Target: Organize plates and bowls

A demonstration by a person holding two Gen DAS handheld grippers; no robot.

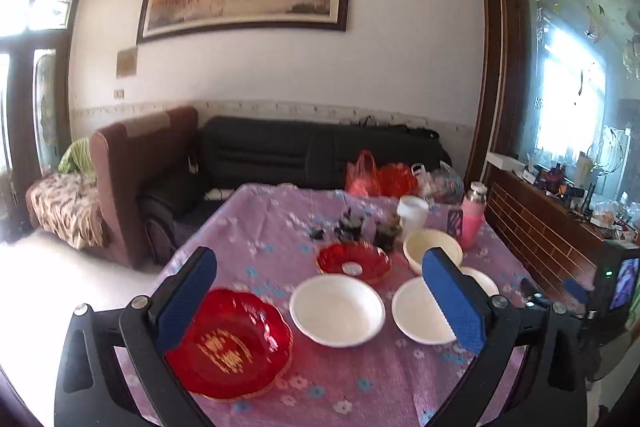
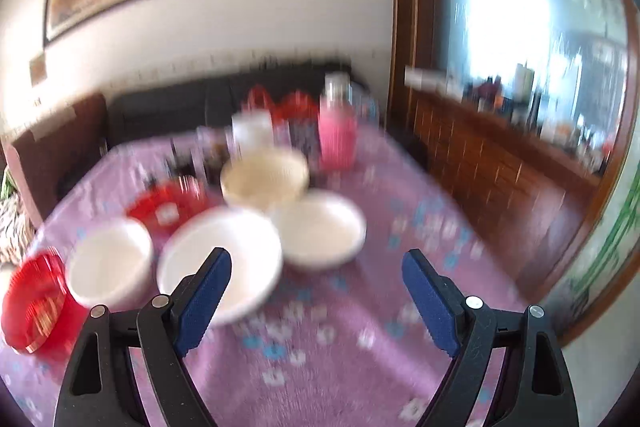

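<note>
Apparently empty — white bowls (image 1: 337,309), red plates (image 1: 230,343), cream bowl (image 1: 432,251).

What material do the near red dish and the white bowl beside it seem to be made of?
The near red dish: probably clear tinted plastic or glass, glossy; light passes through it, its rim is scalloped, and gold print shows inside. The white bowl: opaque, smooth, plain white, perhaps ceramic or melamine; the look does not settle which.
</note>
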